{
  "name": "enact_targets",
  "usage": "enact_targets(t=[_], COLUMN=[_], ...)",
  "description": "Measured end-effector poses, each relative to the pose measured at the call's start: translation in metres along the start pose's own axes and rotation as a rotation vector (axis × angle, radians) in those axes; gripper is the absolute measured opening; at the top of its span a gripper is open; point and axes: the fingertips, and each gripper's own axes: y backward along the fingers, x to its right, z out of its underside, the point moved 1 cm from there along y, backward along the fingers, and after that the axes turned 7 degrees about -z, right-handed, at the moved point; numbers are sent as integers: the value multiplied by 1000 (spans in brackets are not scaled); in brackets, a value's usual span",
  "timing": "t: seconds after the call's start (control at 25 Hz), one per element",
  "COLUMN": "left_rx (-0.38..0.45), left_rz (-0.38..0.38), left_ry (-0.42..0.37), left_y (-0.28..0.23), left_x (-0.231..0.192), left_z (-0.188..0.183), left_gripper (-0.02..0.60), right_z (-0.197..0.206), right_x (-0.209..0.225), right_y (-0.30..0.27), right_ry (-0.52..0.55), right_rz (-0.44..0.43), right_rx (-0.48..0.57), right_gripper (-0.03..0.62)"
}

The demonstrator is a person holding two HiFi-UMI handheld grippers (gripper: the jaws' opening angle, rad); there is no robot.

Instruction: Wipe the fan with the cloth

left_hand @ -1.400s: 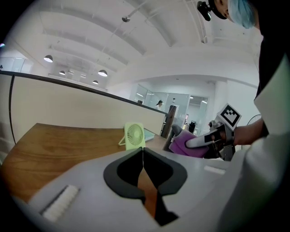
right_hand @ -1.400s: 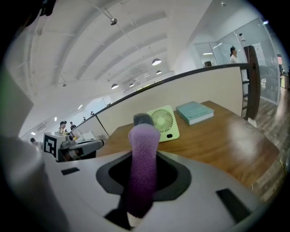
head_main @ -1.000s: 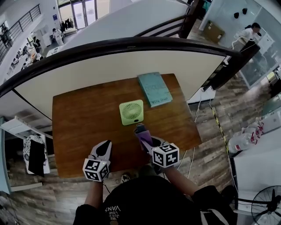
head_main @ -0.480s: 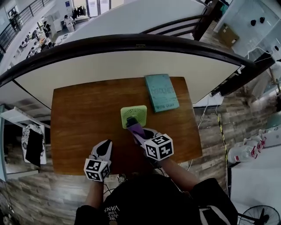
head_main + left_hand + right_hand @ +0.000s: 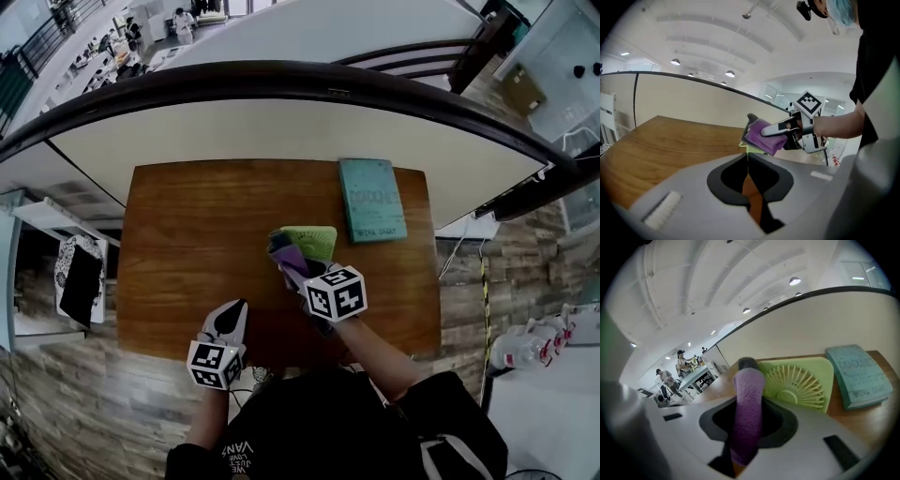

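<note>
Where fan [image 5: 315, 241] sits, table [image 5: 187, 246] is wooden.

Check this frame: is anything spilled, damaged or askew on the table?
Nothing stands out. The green fan lies grille-up beside the teal book, both intact, and the right gripper holds the purple cloth at the fan's edge.

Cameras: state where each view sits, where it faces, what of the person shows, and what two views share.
Head view: on the head, facing steeply down at table, fan and book; shows both forearms, left tool, right tool.
Left gripper view: on the left tool, facing along its shut jaws at the right tool holding the cloth; shows the right forearm.
Right gripper view: on the right tool, facing past the clamped cloth at fan and book; no body shows.
Shared: head and right gripper views both show fan, book.
</note>
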Motion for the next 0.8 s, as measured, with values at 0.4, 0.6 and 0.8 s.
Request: enact_targets(t=[0.4, 0.6, 0.8], left_rx=[-9, -8, -16], left_rz=[18, 58, 91], left_ry=[-4, -23, -38], left_y=[-3, -12, -18], left_x=[2, 12, 19], left_z=[3, -1, -1], left_gripper=[11, 11, 11], right_z=[2, 7, 12], right_x=[29, 48, 61], right_y=[12, 32, 52], right_ry=[-52, -77, -104], right_rz=[71, 127, 180], right_rx=[28, 46, 69], right_gripper=[98, 98, 98])
